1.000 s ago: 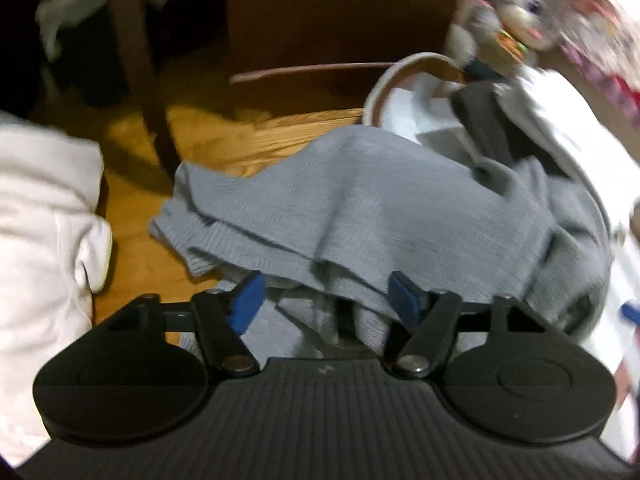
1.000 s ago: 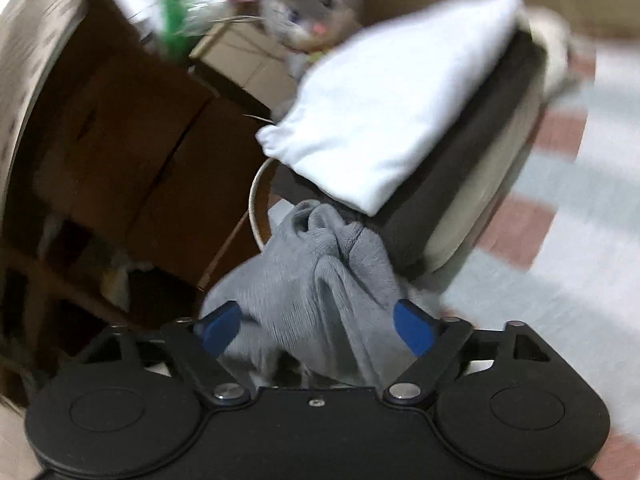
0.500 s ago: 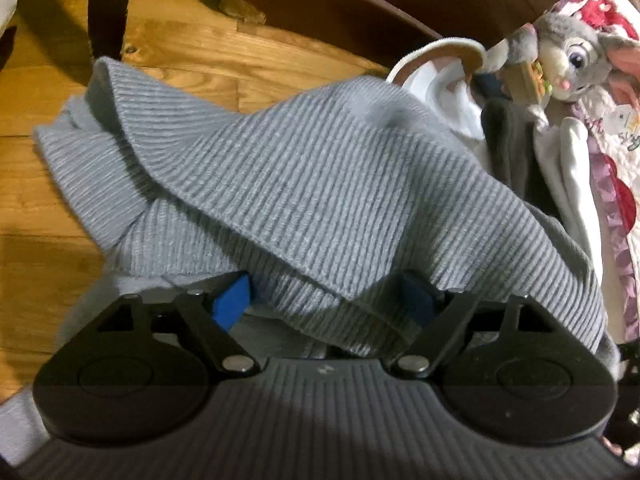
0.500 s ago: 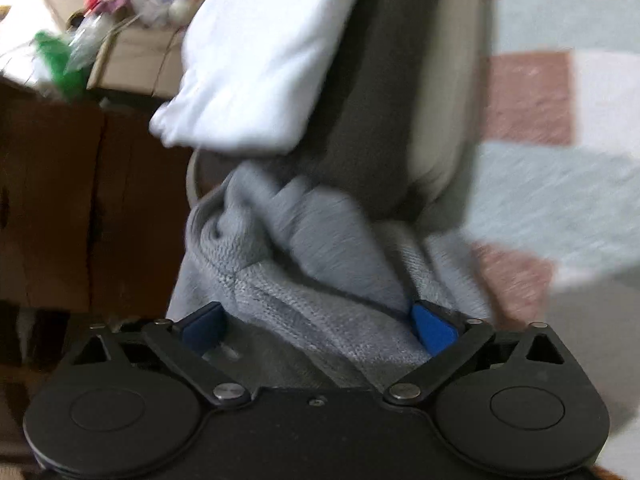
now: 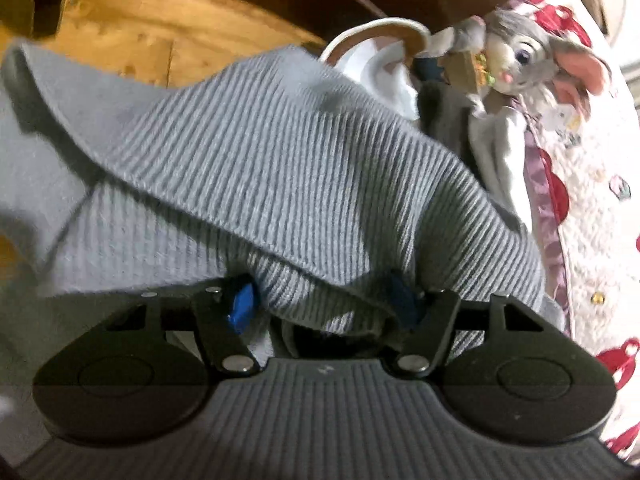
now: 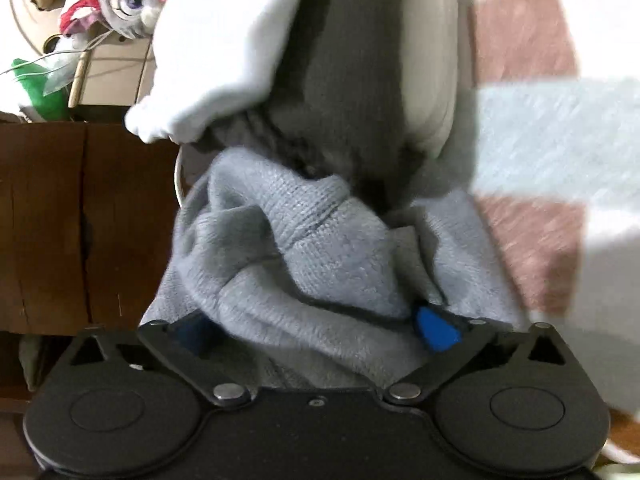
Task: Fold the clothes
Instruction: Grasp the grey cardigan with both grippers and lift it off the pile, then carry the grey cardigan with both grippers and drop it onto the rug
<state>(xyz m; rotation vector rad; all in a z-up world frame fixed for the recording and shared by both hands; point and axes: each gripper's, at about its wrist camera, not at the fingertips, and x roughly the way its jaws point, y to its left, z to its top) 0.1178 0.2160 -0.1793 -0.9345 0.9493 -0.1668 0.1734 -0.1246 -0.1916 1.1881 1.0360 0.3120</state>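
While the grey ribbed sweater [image 5: 280,168] lies heaped beside stacked clothes [image 6: 320,40], left gripper [image 5: 322,306] is closing around a fold and right gripper [image 6: 316,326] is opening, knit between. Soft, light, floppy; take hem edges.

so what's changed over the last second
Both grippers dropped with the grey sweater. Left gripper is closing on its ribbed edge; right gripper is opening, knit still between the jaws. The folded stack and plush bunny stayed put.
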